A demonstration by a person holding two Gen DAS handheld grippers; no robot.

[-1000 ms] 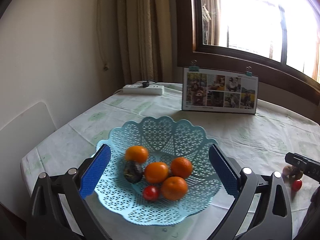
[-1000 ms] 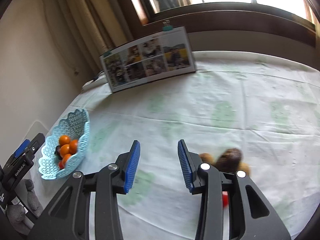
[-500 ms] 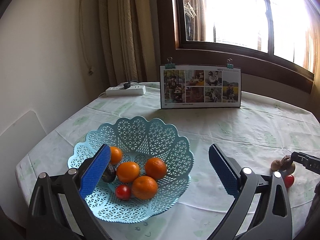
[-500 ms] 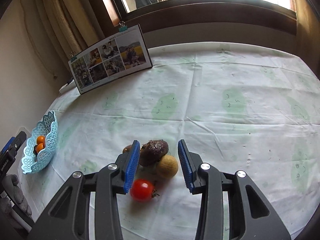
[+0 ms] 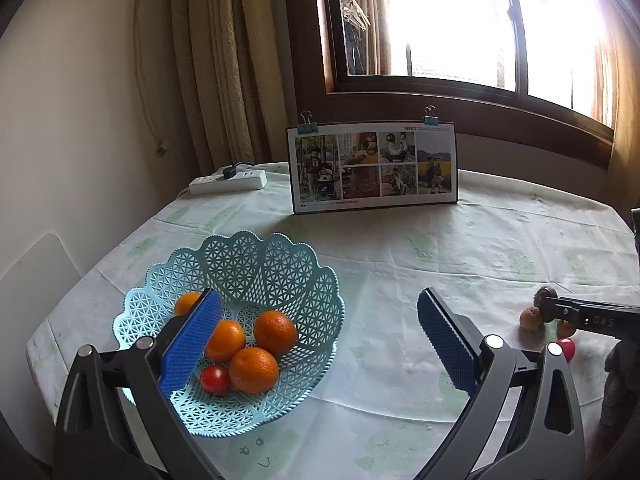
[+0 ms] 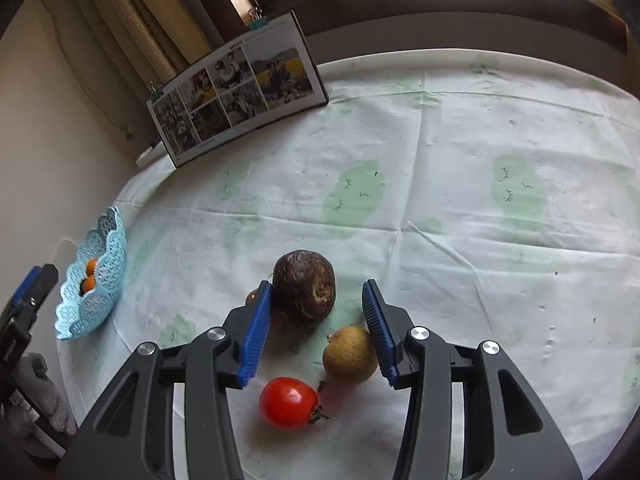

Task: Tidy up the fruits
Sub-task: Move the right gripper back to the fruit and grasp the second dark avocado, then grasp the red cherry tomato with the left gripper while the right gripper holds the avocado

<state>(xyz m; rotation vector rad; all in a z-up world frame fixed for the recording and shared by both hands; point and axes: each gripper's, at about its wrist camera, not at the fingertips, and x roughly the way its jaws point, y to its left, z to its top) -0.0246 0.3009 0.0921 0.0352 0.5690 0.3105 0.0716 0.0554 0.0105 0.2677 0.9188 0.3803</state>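
A light blue lattice basket [image 5: 256,264] holds several oranges [image 5: 275,332] and a cherry tomato [image 5: 215,379]. My left gripper [image 5: 320,304] hovers open over its near right side, holding nothing. On the tablecloth to the right lie a dark wrinkled fruit [image 6: 306,284], a tan round fruit [image 6: 350,354], a cherry tomato [image 6: 289,402] and a small tan fruit [image 6: 252,297] half hidden by a finger. My right gripper [image 6: 317,287] is open and low, with the dark fruit between its fingers, against the left pad [image 6: 256,332]. The basket [image 6: 94,276] sits far left.
A clipped photo board [image 5: 374,168] stands at the back of the table and a white power strip [image 5: 228,181] lies at the back left. A curtain and a window rise behind. A white chair back [image 5: 36,276] is beside the table's left edge.
My right gripper swung left and lowered over the loose fruits, bringing the dark fruit between its fingers. My left gripper drew back and turned right, so the basket shifted left in its view.
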